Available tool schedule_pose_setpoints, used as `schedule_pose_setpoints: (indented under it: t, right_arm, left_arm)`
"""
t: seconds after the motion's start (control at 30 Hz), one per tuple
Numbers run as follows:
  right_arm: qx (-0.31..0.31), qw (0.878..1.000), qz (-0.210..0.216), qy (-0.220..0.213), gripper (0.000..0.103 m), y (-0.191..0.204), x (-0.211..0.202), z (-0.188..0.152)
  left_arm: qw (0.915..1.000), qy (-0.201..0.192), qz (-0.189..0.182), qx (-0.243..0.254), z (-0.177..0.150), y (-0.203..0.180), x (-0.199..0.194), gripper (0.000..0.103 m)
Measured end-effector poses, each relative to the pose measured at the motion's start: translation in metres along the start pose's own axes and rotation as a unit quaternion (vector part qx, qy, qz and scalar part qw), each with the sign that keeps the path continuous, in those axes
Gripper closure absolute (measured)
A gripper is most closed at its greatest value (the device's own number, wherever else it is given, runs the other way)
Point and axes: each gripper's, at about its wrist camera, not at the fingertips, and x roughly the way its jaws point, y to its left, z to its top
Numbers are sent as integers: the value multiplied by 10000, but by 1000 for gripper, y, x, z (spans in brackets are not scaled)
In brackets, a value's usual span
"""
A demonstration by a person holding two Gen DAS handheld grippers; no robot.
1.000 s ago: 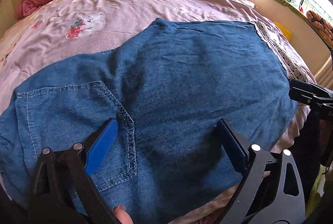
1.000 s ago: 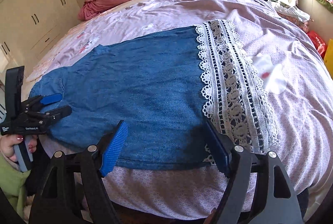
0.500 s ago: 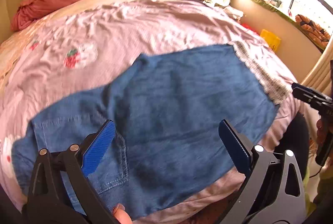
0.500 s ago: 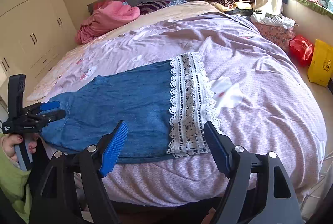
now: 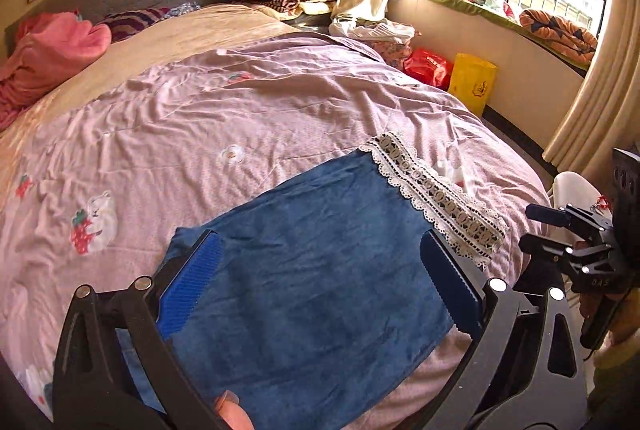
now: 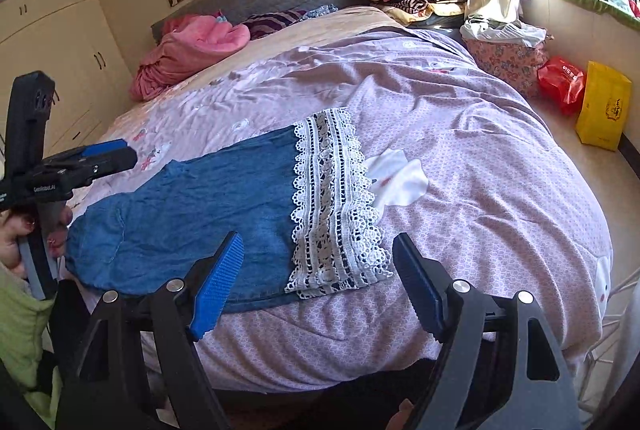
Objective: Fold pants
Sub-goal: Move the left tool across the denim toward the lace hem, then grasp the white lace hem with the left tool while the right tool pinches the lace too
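Denim pants (image 6: 192, 214) with lace hem (image 6: 332, 202) lie flat near the front edge of the bed (image 6: 500, 190), apparently already folded lengthwise, legs stacked. Left gripper (image 5: 320, 290) and right gripper (image 6: 320, 282) both hover above with fingers spread, holding nothing. Likely left: folding hem across to waist, maybe once more.

The left gripper (image 5: 320, 282) hangs tilted downward, its blue-padded jaws spread wide with nothing pinched between them. A fingertip (image 5: 230, 410) shows at the bottom edge of its frame. The right gripper (image 6: 320, 282) tilts down likewise, jaws standing wide and empty. The person's left hand (image 6: 24, 238) wraps the handle, nails painted, above a green sleeve (image 6: 20, 330).
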Motion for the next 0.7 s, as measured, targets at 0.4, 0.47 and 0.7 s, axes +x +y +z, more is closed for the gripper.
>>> schedule_pose_setpoints:
  t: [0.4,0.47,0.7]
  right_arm:
    - [322,9989,168,290,27,-21,40,-3]
    - [387,9985,230,318,27,-24,44,-4]
    - [396,9981,315,357,37,-27,54,-5]
  left_arm:
    - [9953,447,-546,670,51,-38,106,10]
    - [9931,531,-662,810,57,-43,120,10]
    - [9863,777,-941,1107,68,-50,161,20]
